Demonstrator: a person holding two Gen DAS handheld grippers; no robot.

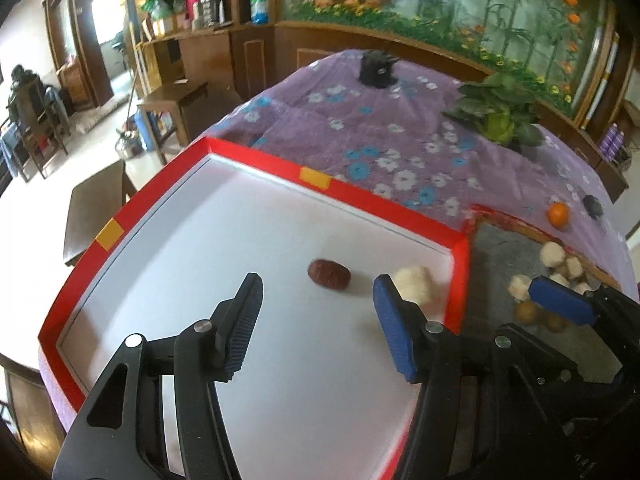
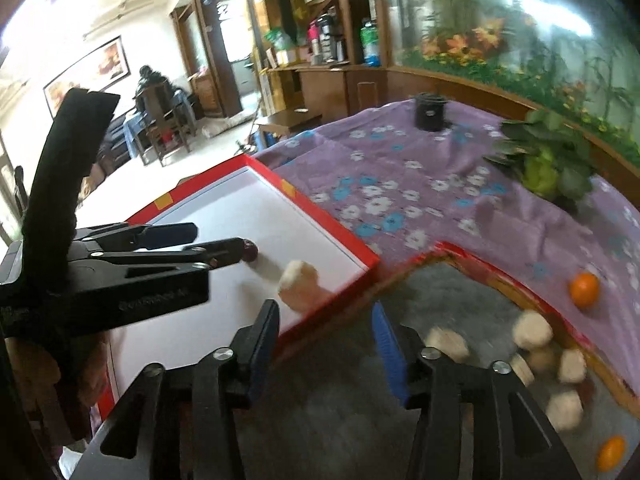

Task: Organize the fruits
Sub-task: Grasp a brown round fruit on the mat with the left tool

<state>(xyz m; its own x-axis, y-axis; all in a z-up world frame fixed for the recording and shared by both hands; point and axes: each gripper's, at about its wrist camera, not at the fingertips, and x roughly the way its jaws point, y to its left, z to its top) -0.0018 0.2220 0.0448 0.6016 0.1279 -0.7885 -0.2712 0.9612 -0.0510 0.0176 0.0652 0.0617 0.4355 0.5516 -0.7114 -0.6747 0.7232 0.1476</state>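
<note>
A red-rimmed white tray [image 1: 256, 162] holds a dark red date [image 1: 329, 274] and a pale cream fruit [image 1: 414, 280]. My left gripper [image 1: 318, 316] is open and empty, above the tray just short of both. To the right a grey-lined box [image 2: 472, 272] holds several cream fruits [image 2: 532, 330] and a small orange fruit [image 2: 610, 453]. My right gripper [image 2: 326, 350] is open and empty over the box's near left part. In the right wrist view the left gripper [image 2: 216, 240] hangs over the tray [image 2: 320, 208], by the date [image 2: 250, 250] and cream fruit [image 2: 298, 284].
A purple flowered cloth [image 1: 380, 136] covers the table. On it lie an orange [image 1: 558, 214], a leafy green plant [image 1: 500, 114] and a black cylinder [image 1: 376, 66]. Wooden stools and chairs stand on the floor to the left.
</note>
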